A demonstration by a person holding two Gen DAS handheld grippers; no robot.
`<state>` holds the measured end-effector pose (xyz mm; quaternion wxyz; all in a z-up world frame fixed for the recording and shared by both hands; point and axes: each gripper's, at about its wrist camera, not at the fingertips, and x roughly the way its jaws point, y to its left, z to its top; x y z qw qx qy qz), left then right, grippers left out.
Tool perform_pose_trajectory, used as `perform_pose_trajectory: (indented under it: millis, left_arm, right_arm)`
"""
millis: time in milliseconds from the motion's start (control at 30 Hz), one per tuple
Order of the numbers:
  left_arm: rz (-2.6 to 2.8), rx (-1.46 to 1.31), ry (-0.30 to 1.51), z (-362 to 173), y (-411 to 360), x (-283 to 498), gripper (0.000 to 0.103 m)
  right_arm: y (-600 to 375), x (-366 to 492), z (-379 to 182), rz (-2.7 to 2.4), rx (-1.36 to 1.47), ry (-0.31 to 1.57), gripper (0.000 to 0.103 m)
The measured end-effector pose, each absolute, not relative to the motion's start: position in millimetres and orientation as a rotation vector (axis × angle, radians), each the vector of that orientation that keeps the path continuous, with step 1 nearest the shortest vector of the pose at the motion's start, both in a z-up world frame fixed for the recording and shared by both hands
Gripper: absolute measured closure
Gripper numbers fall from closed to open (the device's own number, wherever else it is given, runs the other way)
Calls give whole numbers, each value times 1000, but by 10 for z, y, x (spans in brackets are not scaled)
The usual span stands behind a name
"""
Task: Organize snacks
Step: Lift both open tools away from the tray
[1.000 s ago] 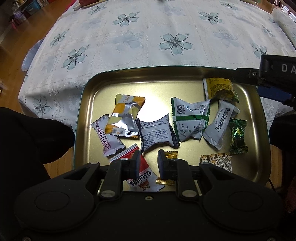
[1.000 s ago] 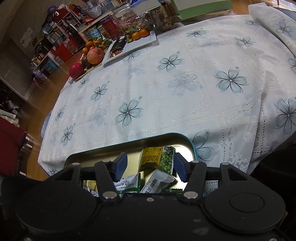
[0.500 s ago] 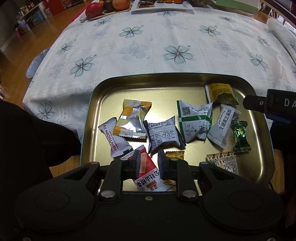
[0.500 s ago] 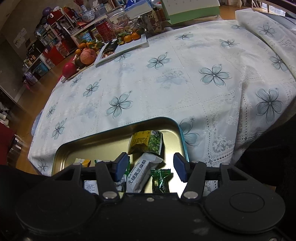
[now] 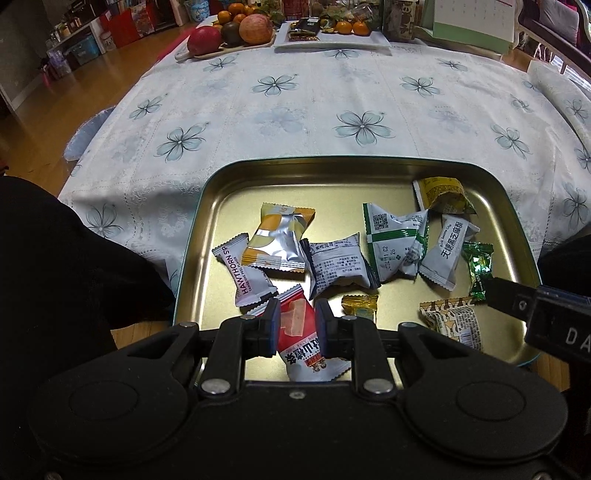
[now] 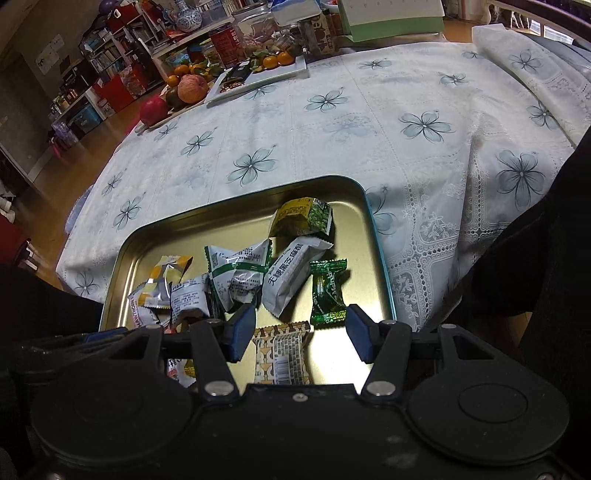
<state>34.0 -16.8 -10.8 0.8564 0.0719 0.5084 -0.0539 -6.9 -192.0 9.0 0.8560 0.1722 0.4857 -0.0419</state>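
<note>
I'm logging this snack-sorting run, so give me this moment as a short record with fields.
surface: floral tablecloth
container: gold tray
contents: loose wrapped snacks
left gripper: shut on red packet
right gripper: open, over patterned beige packet
beside right gripper: green candy
far end: fruit

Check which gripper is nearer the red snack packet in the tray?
Left. The left gripper has its fingers on either side of the red packet, apparently gripping it. The right gripper hangs open further right, over the brown patterned packet.
</note>
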Motion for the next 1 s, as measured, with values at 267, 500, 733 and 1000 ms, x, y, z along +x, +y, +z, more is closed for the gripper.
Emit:
perform_pose_trajectory:
  millis: [267, 500, 733, 1000]
  left_arm:
    - [-92, 149, 1042, -112, -99, 236, 73]
    - [-86, 102, 1033, -104, 6, 201, 73]
    - [-80, 64, 1044, -111, 58, 220, 73]
    - [-84, 84, 1041, -116, 23, 200, 73]
  right_arm:
    - [-1768, -266, 123, -99, 299, 1014, 46]
    - [-1676, -343, 118, -107, 252, 995, 46]
    - [-1705, -329, 89, -117, 268, 999, 46]
    - [-1698, -325, 76, -114, 266, 1001, 46]
